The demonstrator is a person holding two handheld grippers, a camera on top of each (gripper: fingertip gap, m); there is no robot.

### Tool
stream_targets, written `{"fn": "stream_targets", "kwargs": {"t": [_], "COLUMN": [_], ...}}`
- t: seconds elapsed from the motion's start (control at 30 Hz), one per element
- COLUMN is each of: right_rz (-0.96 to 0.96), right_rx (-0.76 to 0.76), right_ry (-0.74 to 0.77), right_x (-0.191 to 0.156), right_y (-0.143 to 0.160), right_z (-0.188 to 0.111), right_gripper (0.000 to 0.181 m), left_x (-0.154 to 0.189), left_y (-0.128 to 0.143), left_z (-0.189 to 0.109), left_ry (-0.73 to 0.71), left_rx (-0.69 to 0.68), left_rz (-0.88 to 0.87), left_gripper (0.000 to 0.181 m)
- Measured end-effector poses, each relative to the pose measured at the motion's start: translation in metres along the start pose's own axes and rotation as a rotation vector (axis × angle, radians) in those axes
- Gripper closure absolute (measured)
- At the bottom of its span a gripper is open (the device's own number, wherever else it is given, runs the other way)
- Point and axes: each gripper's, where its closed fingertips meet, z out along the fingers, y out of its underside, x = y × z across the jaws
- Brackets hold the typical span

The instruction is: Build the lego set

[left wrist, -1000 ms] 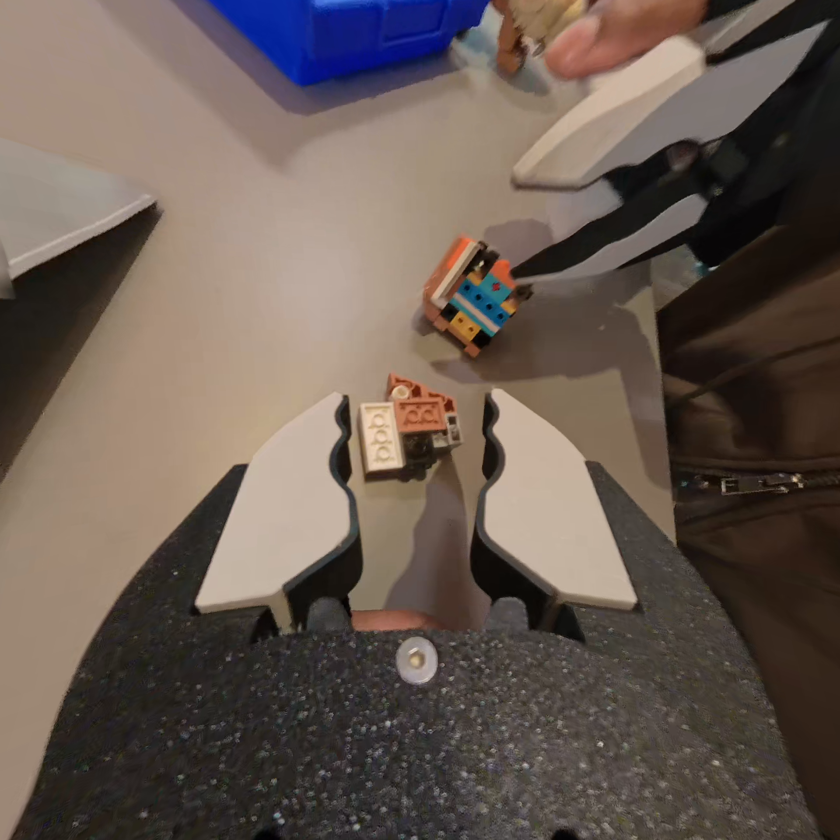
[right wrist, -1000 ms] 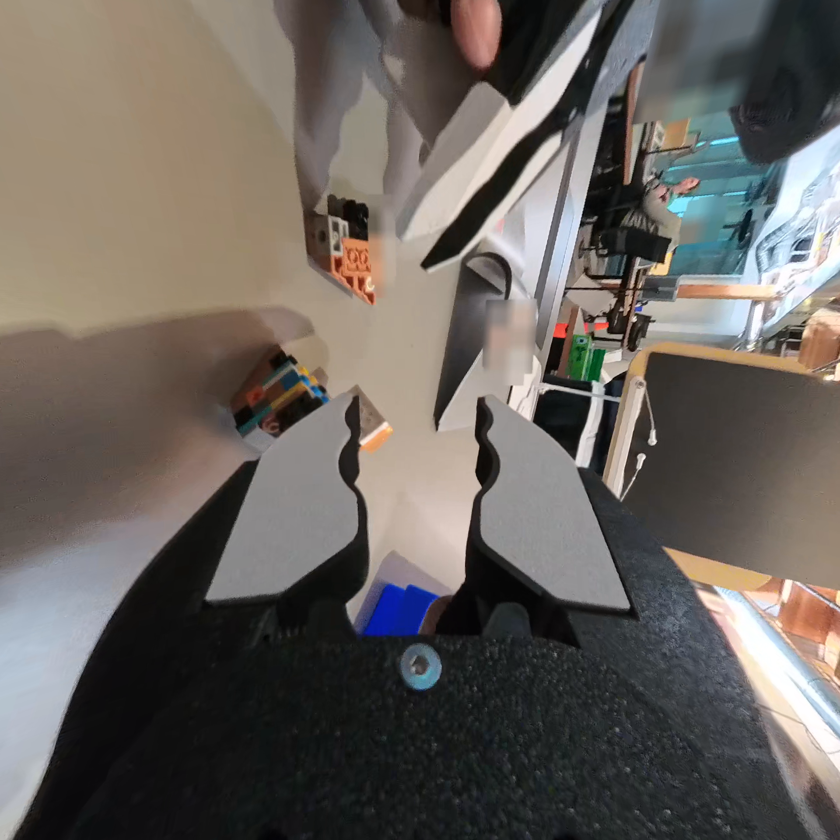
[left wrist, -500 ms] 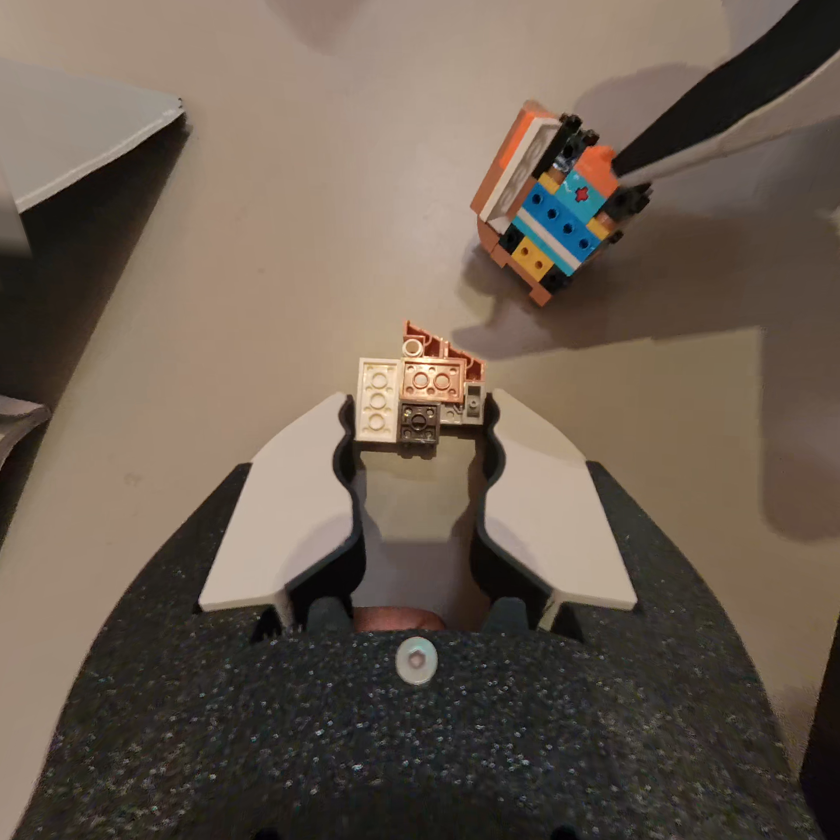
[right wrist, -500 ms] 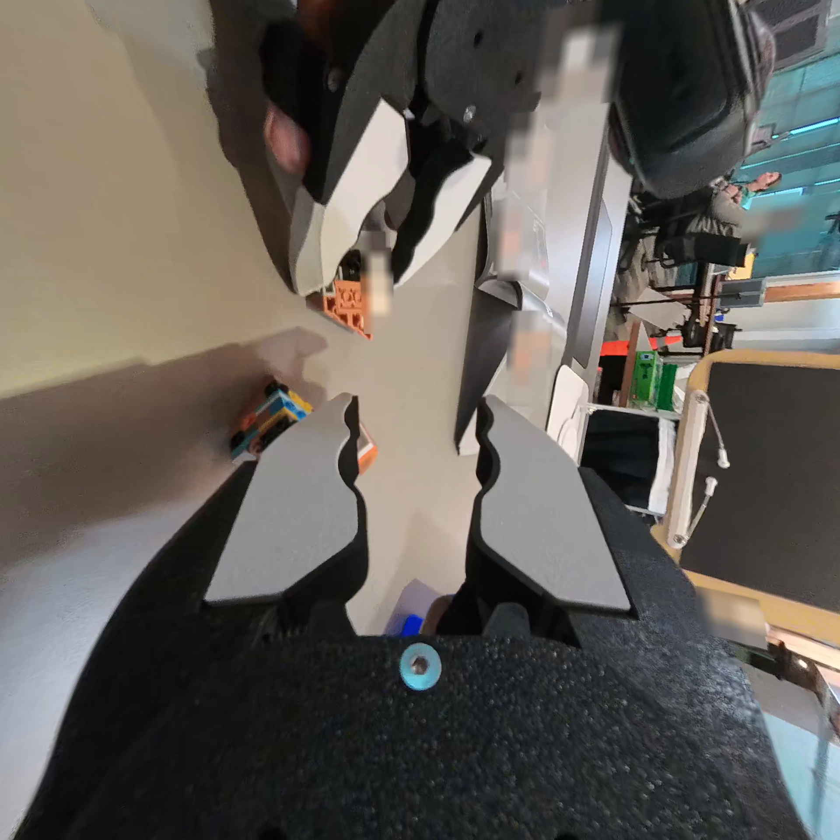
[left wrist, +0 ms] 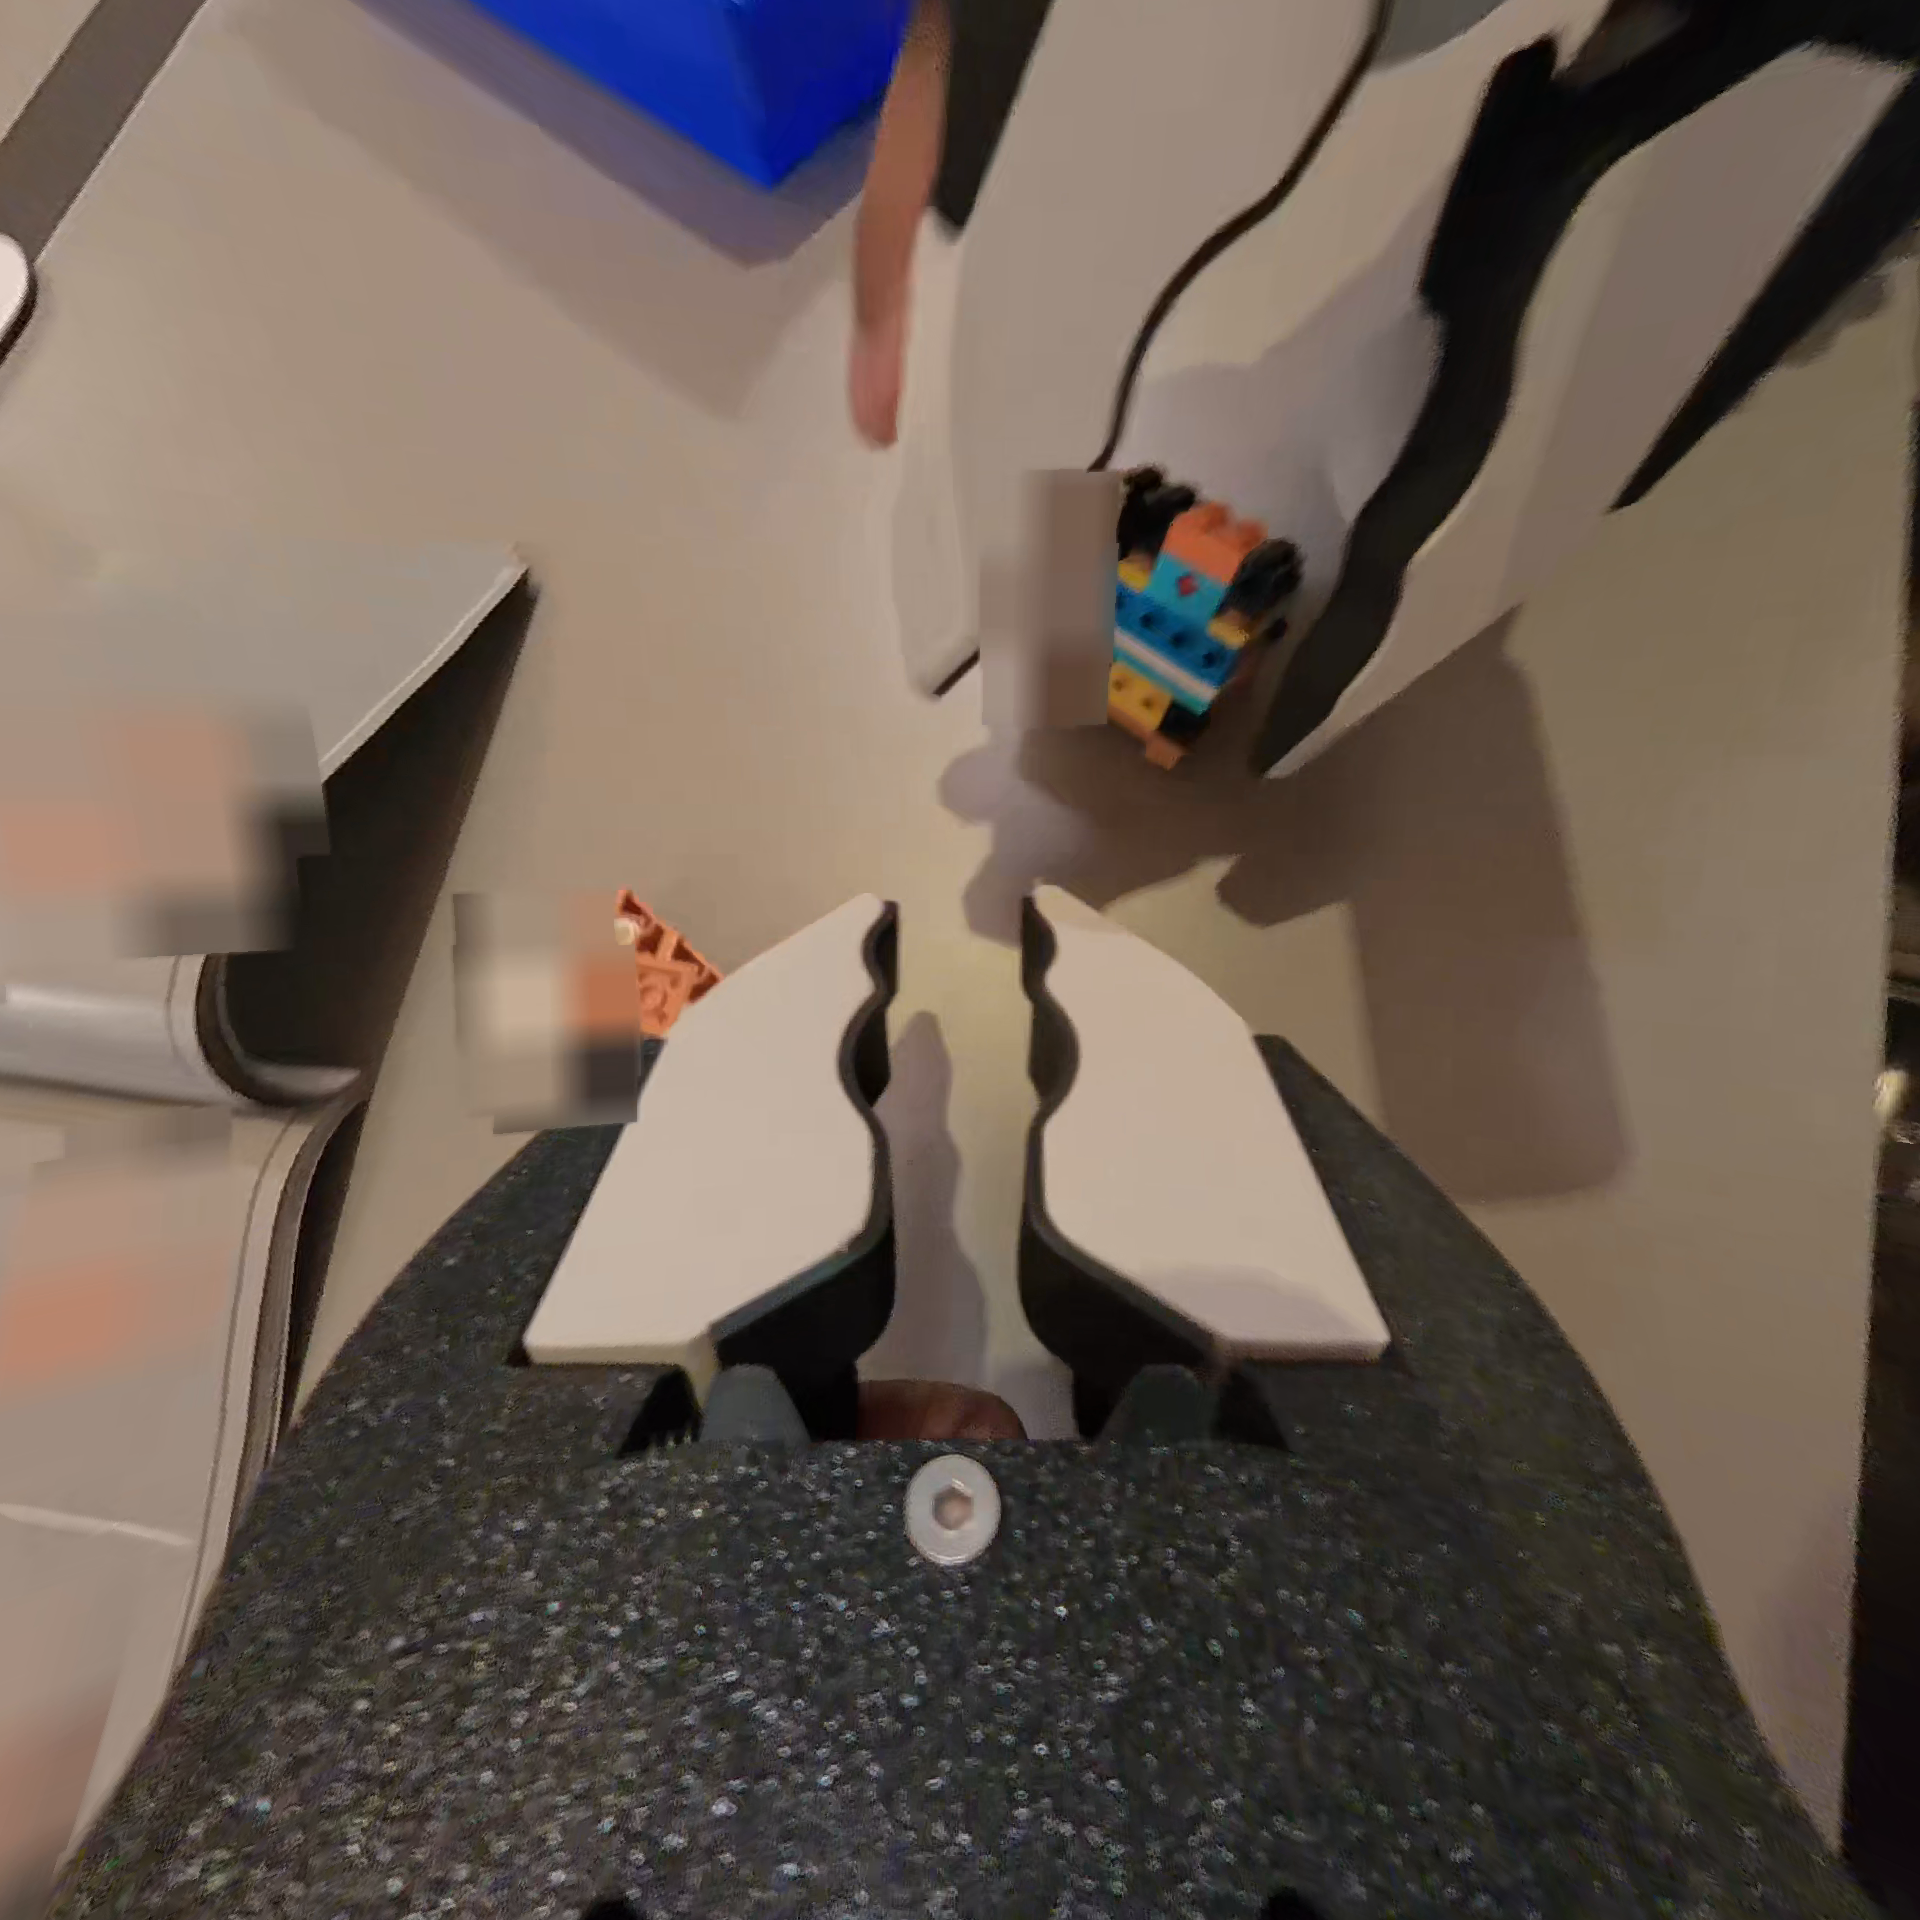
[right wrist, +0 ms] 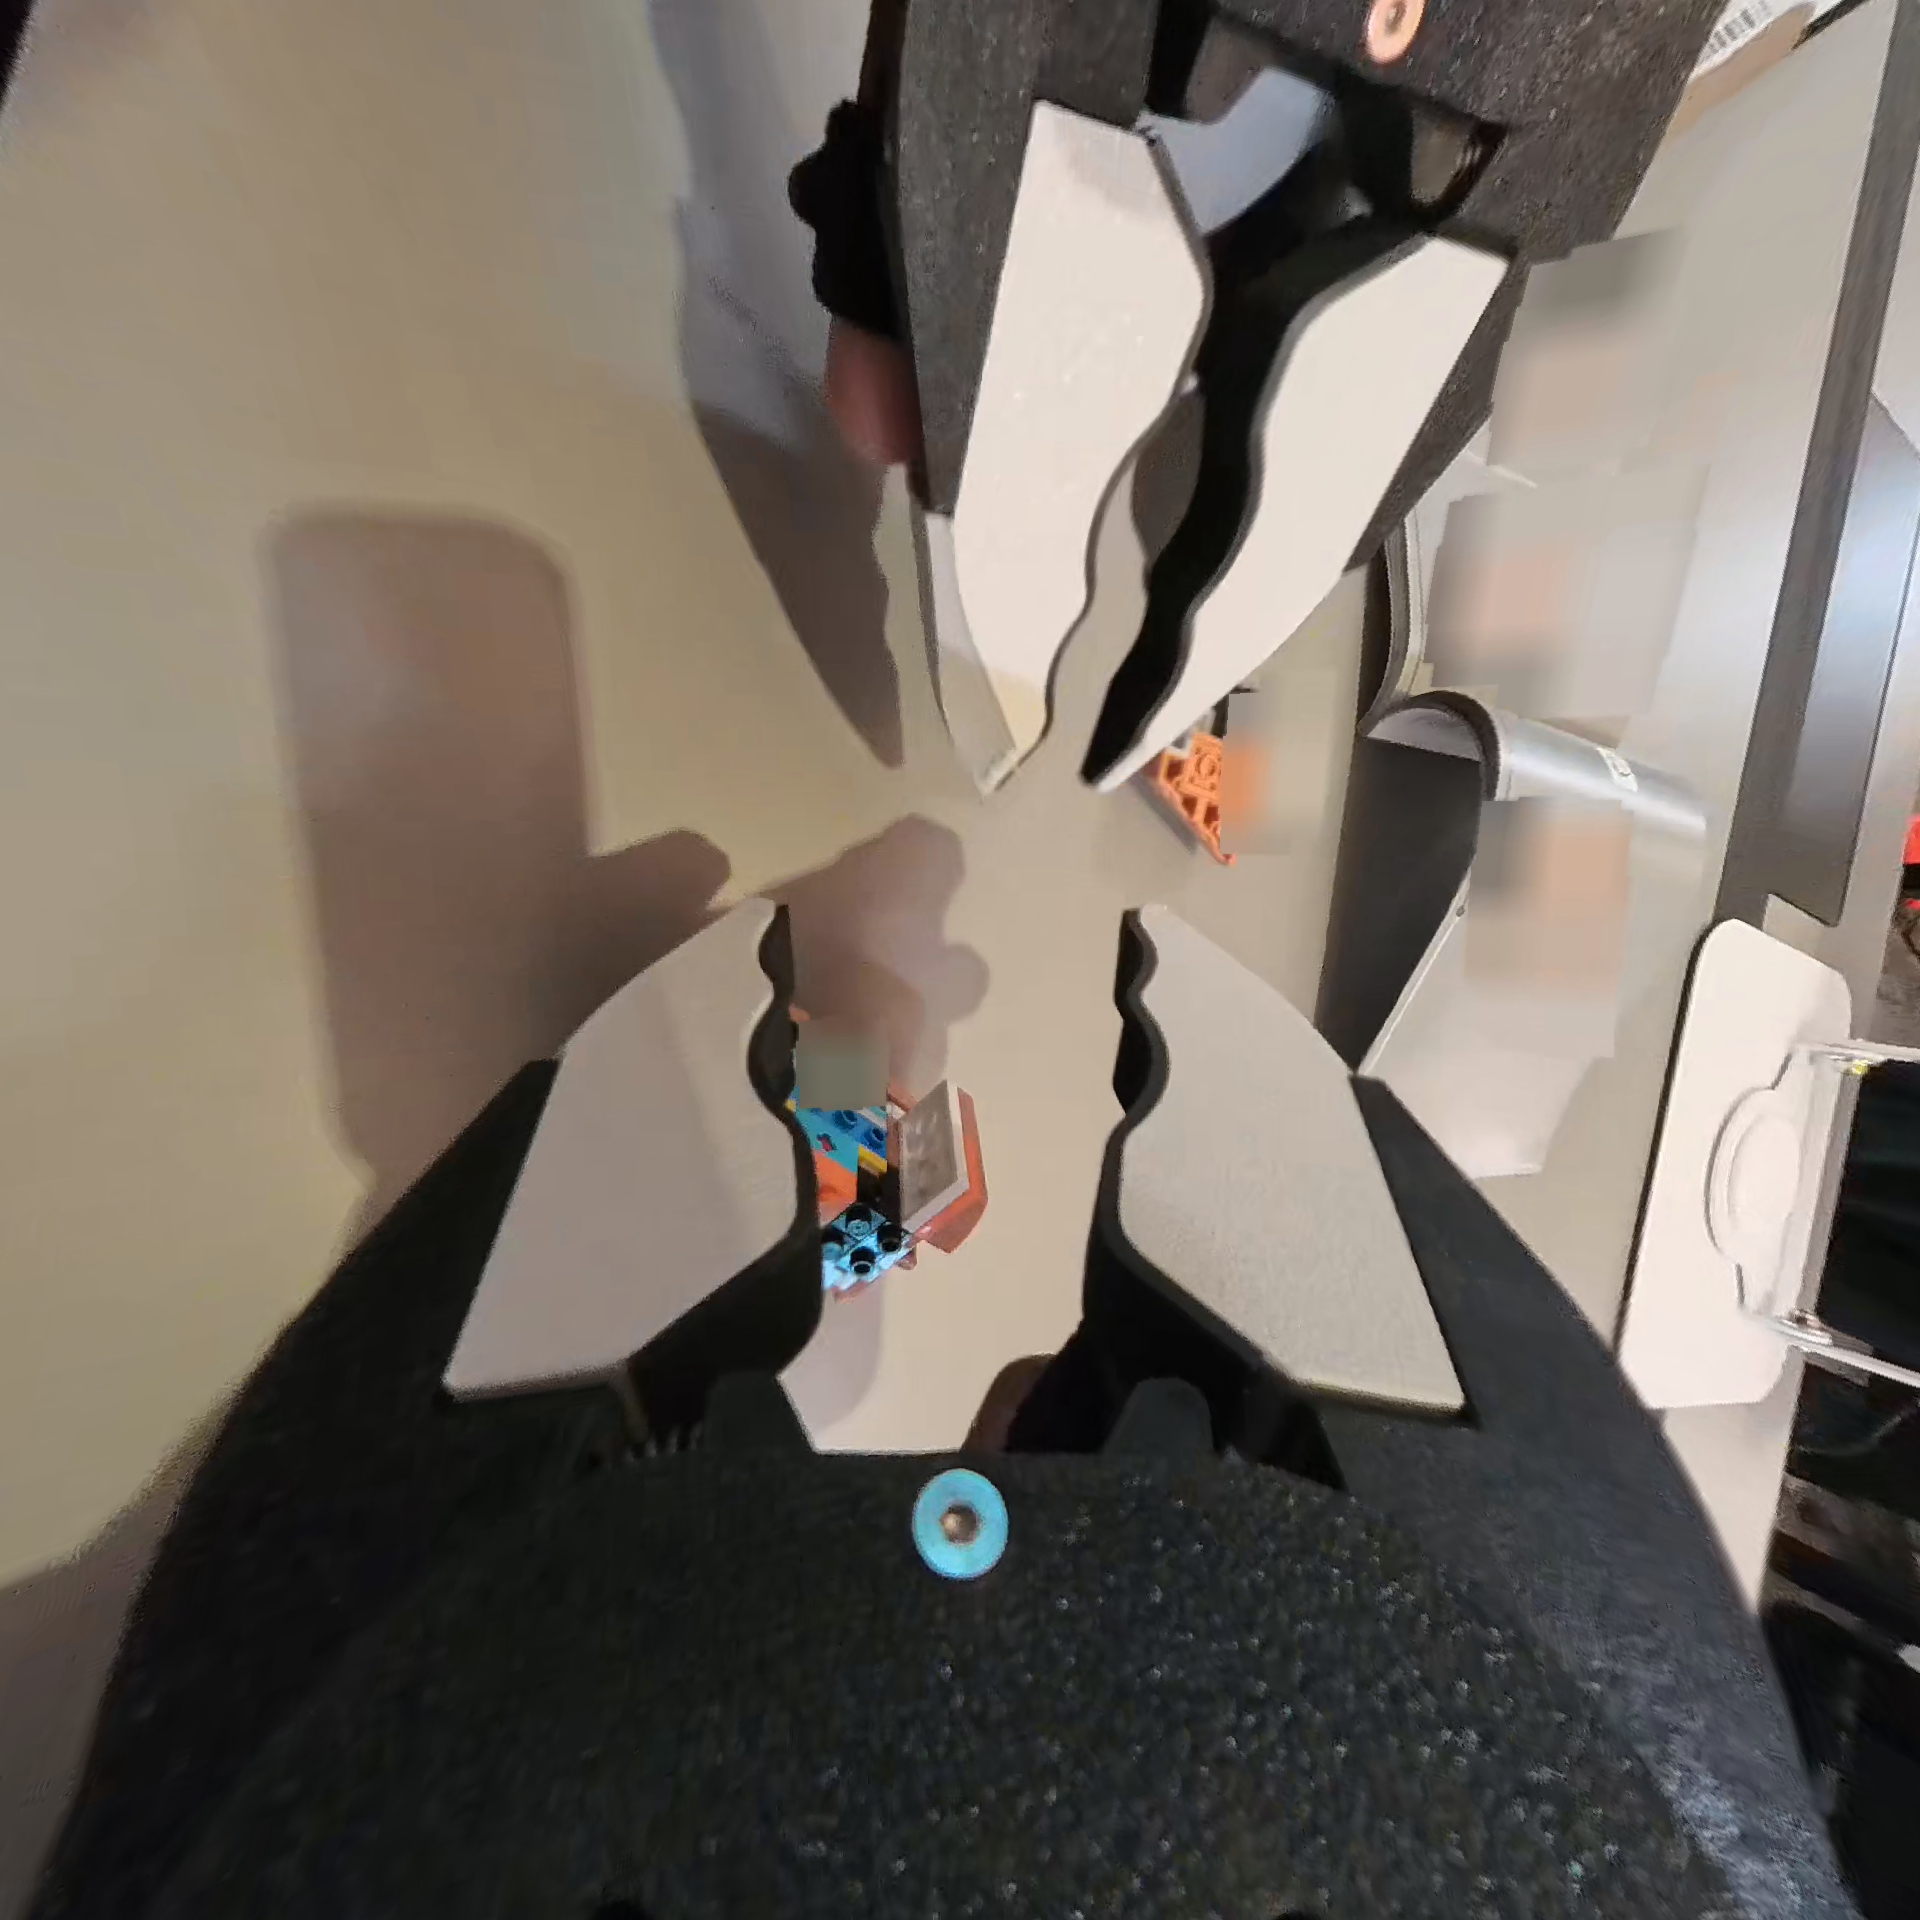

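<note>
Two grippers, one swap of targets: the brown piece is left behind and the multicoloured block is now framed.

The left gripper (left wrist: 958,914), its claw drawn in to a narrow gap since a moment ago, grips nothing. The brown piece (left wrist: 665,966) that was between its fingers now lies outside them, toward the table's (left wrist: 623,416) left edge. The right gripper (right wrist: 951,914) is spread wide around the multicoloured block (right wrist: 883,1174), which is not yet clamped, so a grasp there is judged to come next.
</note>
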Motion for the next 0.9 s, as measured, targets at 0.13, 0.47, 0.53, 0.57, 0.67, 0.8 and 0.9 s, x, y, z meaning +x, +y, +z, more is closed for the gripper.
{"fn": "stream_targets", "kwargs": {"t": [0.13, 0.47, 0.53, 0.57, 0.67, 0.8, 0.9], "right_rz": [0.003, 0.023, 0.026, 0.03, 0.063, 0.127, 0.181], "right_rx": [-0.017, 0.041, 0.042, 0.045, 0.055, 0.06, 0.044], "right_ry": [0.02, -0.021, -0.053, -0.067, -0.104, -0.111, -0.1], "right_x": [0.003, 0.043, 0.047, 0.049, 0.054, 0.062, 0.066], "right_y": [0.007, 0.002, 0.003, 0.003, 0.003, 0.007, 0.013], "right_z": [-0.002, 0.006, 0.014, 0.017, 0.029, 0.043, 0.05], "right_gripper": [0.121, 0.121, 0.121, 0.121, 0.119, 0.117, 0.116], "left_x": [-0.026, -0.082, -0.083, -0.083, -0.081, -0.079, -0.075], "left_y": [0.015, 0.05, 0.052, 0.053, 0.051, 0.047, 0.044], "left_z": [-0.008, 0.008, 0.012, 0.015, 0.021, 0.024, 0.027], "left_ry": [-0.081, -0.052, -0.027, -0.016, 0.019, 0.036, 0.046], "left_rx": [0.024, -0.086, -0.106, -0.115, -0.104, -0.092, -0.062], "left_rz": [-0.108, -0.132, -0.109, -0.099, -0.106, -0.088, -0.083], "left_gripper": [0.135, 0.104, 0.105, 0.106, 0.115, 0.123, 0.123]}}
